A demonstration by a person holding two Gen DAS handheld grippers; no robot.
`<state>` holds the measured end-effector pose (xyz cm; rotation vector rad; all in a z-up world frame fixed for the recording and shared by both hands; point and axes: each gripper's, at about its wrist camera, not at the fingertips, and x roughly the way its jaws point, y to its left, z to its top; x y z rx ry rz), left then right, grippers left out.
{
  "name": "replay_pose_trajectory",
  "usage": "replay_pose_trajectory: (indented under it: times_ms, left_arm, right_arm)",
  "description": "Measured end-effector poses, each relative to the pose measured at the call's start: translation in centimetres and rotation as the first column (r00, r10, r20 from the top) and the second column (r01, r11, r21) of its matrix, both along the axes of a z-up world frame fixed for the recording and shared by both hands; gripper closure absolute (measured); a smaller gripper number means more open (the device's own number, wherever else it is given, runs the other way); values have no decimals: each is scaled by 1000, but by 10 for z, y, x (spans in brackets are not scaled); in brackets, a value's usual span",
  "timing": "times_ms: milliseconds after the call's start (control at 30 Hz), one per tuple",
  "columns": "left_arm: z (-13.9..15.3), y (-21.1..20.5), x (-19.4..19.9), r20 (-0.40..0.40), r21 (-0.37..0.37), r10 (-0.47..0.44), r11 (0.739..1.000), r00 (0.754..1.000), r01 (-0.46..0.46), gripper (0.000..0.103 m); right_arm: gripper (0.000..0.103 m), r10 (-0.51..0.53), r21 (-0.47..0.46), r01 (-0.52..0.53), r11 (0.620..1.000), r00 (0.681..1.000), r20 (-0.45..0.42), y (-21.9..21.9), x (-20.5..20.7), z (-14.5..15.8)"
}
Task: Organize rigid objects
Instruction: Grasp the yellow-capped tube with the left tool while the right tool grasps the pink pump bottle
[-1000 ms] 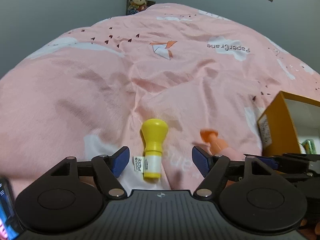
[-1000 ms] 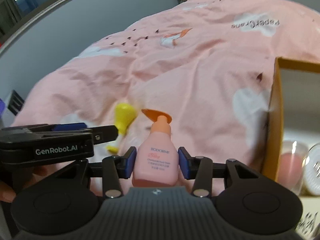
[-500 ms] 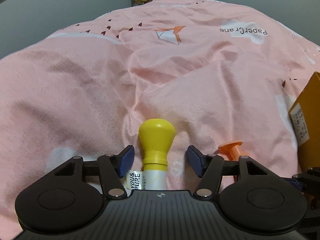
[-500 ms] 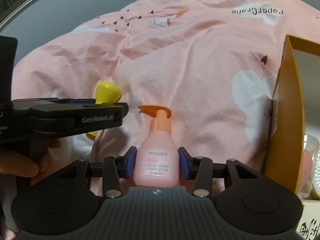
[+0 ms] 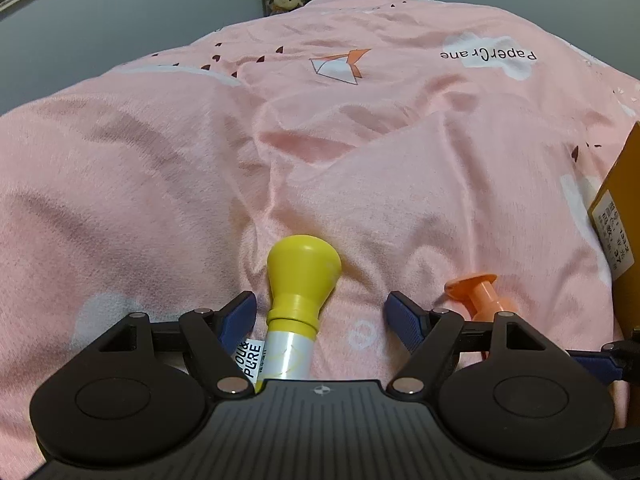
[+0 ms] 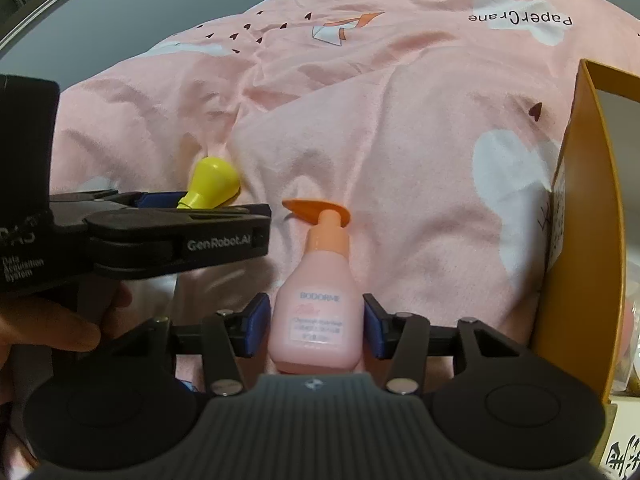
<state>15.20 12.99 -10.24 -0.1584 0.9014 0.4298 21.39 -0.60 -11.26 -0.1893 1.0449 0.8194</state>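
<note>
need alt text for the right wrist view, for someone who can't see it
The right gripper straddles a pink pump bottle with an orange nozzle lying on a pink bedspread, its jaws slightly open and just widened. At left, the left gripper reaches over a yellow-capped tube; an orange cardboard box stands at right.

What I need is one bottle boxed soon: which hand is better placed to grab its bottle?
Right. Both grippers' fingers have just been opening, but the right gripper straddles the pink bottle with slim gaps, beside the yellow box; the left gripper gapes around the yellow-capped bottle.
</note>
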Motion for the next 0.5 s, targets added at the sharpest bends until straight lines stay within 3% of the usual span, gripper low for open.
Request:
replay_pose_trajectory:
  times_ms: [267,367,500]
  left_arm:
    - [-2,3,-1,31,-19,20,1000,999,-19,17]
    - [-1,2,-2,45,-22,13,1000,999,-12,31]
    - [3,0,-6,71,-15,13,1000,997,-12,59]
  right_arm:
    - [49,-2,1,2,1000,1000,0,2,-1,-1]
    - [51,-4,2,4,1000,1000,2,1,-1,-1]
    - [58,-10,-9,10,1000,1000,10,1,-1,-2]
